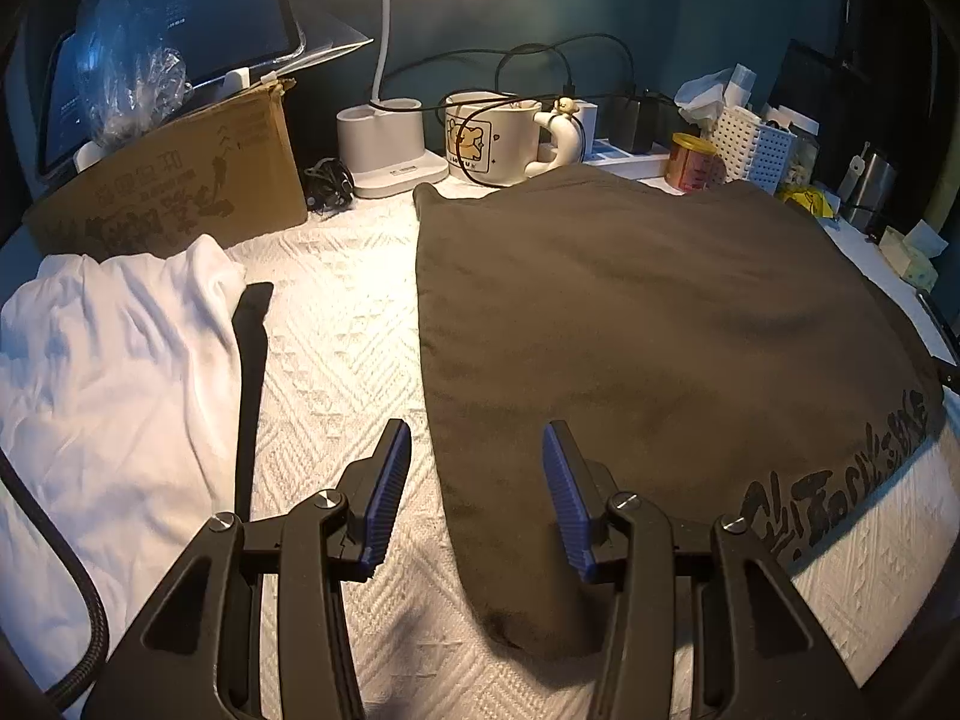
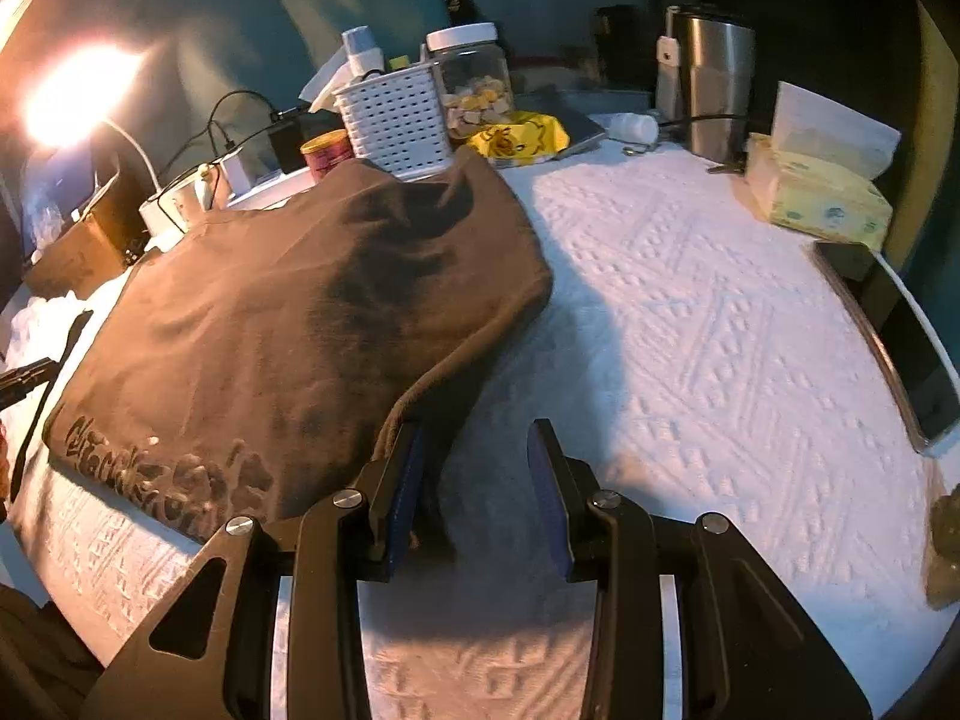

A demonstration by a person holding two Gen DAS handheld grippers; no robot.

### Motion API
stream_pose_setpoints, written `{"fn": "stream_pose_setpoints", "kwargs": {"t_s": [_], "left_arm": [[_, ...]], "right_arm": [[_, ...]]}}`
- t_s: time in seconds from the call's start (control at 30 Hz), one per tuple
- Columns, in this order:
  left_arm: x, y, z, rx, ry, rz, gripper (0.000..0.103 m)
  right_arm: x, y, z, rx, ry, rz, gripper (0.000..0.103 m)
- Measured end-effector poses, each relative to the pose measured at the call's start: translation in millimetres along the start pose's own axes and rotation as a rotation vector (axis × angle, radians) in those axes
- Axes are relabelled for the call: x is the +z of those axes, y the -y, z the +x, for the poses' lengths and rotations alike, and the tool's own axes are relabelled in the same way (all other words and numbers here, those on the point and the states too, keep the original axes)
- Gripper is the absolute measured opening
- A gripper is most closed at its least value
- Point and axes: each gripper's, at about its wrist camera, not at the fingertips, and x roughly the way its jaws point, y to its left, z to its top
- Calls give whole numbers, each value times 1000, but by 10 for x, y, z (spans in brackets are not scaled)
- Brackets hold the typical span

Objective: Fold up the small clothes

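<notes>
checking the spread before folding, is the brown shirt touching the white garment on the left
Apart. The left wrist view shows a wide strip of bare white textured cloth between the brown shirt and the white garment.

The left gripper (image 1: 477, 492) is held low and level, pointing forward, its two blue-padded fingers (image 1: 389, 492) spread wide with nothing between them. The right gripper (image 2: 474, 495) is in much the same pose, low and pointing forward, its jaws likewise parted and gripping nothing. From the right wrist view, part of the left gripper's black frame shows at the far left edge, well apart from the right one.
</notes>
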Motion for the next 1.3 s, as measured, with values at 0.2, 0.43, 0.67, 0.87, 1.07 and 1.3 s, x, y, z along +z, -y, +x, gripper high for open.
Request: {"fn": "stream_pose_setpoints", "kwargs": {"t_s": [0.2,0.43,0.67,0.87,1.07,1.3], "left_arm": [[-19,6,16,-3,-9,0,45],[-49,18,27,-5,-21,1,45],[-50,61,41,-12,-28,9,45],[-86,30,23,-1,-37,6,45],[-218,-30,-35,-7,-65,-10,45],[-462,-24,-168,-58,-89,-4,45]], "right_arm": [[43,-145,85,31,-6,-33,38],[44,-261,223,62,-33,-58,28],[36,-362,231,69,-30,-105,6],[47,-161,36,-14,30,-49,3],[-77,229,-139,-103,47,63,3],[-223,211,-86,-113,21,79,4]]}}
